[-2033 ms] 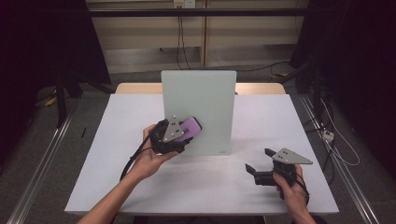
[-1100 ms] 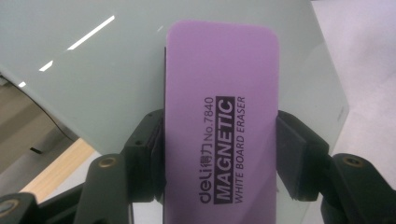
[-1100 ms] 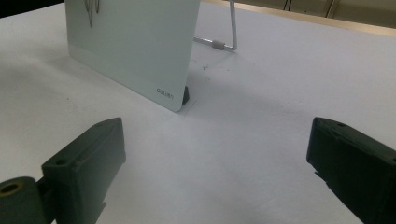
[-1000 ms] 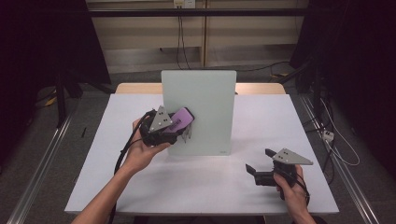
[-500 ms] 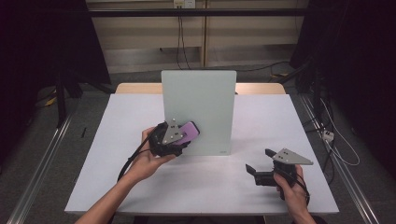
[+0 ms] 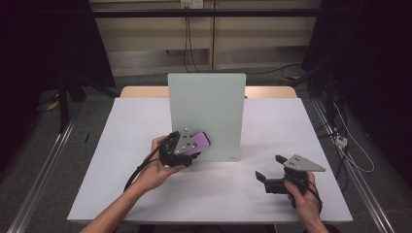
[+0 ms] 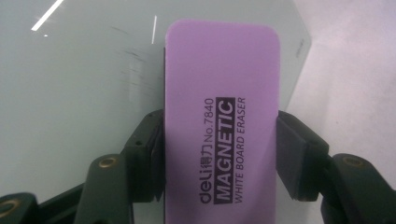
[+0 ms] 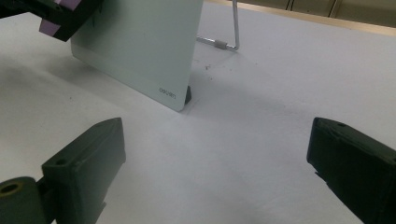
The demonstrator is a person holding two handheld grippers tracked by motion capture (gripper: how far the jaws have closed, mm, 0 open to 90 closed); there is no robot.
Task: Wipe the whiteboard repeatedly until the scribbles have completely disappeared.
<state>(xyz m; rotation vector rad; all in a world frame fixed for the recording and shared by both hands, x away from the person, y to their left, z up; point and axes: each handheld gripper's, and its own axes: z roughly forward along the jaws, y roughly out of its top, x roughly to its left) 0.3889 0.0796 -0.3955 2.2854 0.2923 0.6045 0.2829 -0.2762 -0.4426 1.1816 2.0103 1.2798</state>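
**benchguy:** Since the left gripper [image 6: 190, 148] is clamped across the short sides of the purple eraser [image 7: 219, 121], does it have the felt side facing the whiteboard [image 6: 206, 104]?

**mo_t:** Looks like it. The label side faces the gripper's camera, so the wiping face points at the glass, low on the board's left part. Gripping it by the edges keeps the jaws off the board surface, I'd guess.

**benchguy:** And the right gripper [image 6: 272, 178]?

**mo_t:** Parked on the white table [image 6: 121, 145] off to the board's right, jaws spread wide with nothing between them. The board leans back on a wire stand [image 8: 231, 32], so probably no steadying hand is needed.
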